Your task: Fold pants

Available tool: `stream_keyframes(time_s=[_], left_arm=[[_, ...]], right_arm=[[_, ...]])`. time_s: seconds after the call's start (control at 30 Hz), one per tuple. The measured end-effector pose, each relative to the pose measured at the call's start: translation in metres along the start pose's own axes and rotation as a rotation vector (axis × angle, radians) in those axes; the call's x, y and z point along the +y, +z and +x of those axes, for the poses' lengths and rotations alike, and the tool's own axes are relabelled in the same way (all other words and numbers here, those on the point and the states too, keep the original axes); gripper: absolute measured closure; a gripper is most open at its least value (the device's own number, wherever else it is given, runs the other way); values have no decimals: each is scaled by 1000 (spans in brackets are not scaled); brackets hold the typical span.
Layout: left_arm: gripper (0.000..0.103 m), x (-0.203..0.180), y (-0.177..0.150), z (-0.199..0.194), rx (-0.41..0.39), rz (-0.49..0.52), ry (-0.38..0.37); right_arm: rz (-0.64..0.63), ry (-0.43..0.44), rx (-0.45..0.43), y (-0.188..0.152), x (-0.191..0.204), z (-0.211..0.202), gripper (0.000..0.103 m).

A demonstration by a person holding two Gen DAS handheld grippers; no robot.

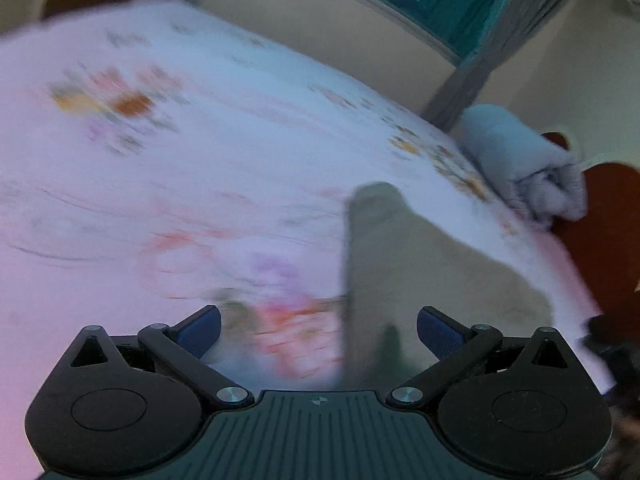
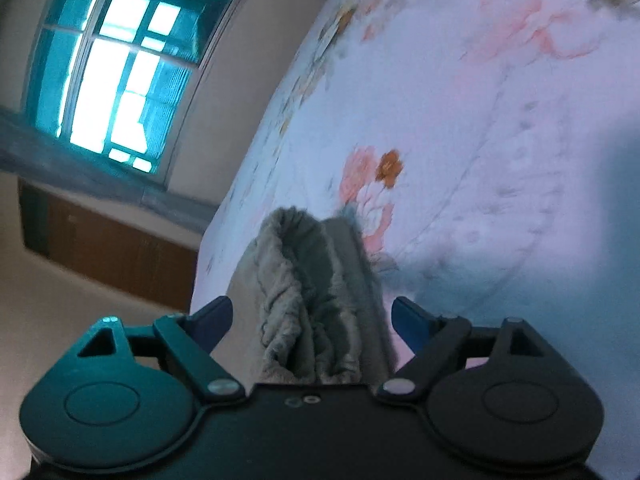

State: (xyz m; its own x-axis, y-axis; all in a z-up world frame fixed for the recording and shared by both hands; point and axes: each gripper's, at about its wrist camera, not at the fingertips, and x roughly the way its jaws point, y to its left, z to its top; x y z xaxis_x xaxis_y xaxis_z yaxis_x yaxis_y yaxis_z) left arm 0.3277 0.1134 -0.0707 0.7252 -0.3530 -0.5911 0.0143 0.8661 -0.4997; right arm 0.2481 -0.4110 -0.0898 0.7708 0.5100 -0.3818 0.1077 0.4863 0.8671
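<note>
The grey-beige pants point(image 1: 416, 280) lie on the floral bed sheet point(image 1: 200, 160), blurred by motion in the left wrist view. My left gripper point(image 1: 318, 330) is open, its blue pads wide apart, with the pants' edge passing between them near the right pad. In the right wrist view the pants point(image 2: 312, 300) show a bunched, ribbed waistband end. My right gripper point(image 2: 310, 320) is open, with the bunched cloth lying between its spread fingers, untouched by the pads.
A rolled light-blue blanket point(image 1: 520, 160) lies at the bed's far right edge. A window point(image 2: 116, 76) with teal glass and a brown wooden cabinet point(image 2: 112, 248) stand beyond the bed point(image 2: 480, 120). The bed edge drops off beside the pants.
</note>
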Motion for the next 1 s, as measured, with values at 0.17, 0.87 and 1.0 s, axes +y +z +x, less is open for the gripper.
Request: stream_keyframes(time_s=[0.17, 0.87, 1.0], left_arm=[[0, 3, 10, 51, 116, -98, -150], [54, -33, 15, 100, 237, 32, -154], [79, -32, 15, 84, 193, 25, -207]], right_arm=[[-39, 17, 102, 1, -4, 13, 24], [-163, -16, 299, -1, 35, 76, 22], [-276, -20, 307, -8, 58, 73, 60]])
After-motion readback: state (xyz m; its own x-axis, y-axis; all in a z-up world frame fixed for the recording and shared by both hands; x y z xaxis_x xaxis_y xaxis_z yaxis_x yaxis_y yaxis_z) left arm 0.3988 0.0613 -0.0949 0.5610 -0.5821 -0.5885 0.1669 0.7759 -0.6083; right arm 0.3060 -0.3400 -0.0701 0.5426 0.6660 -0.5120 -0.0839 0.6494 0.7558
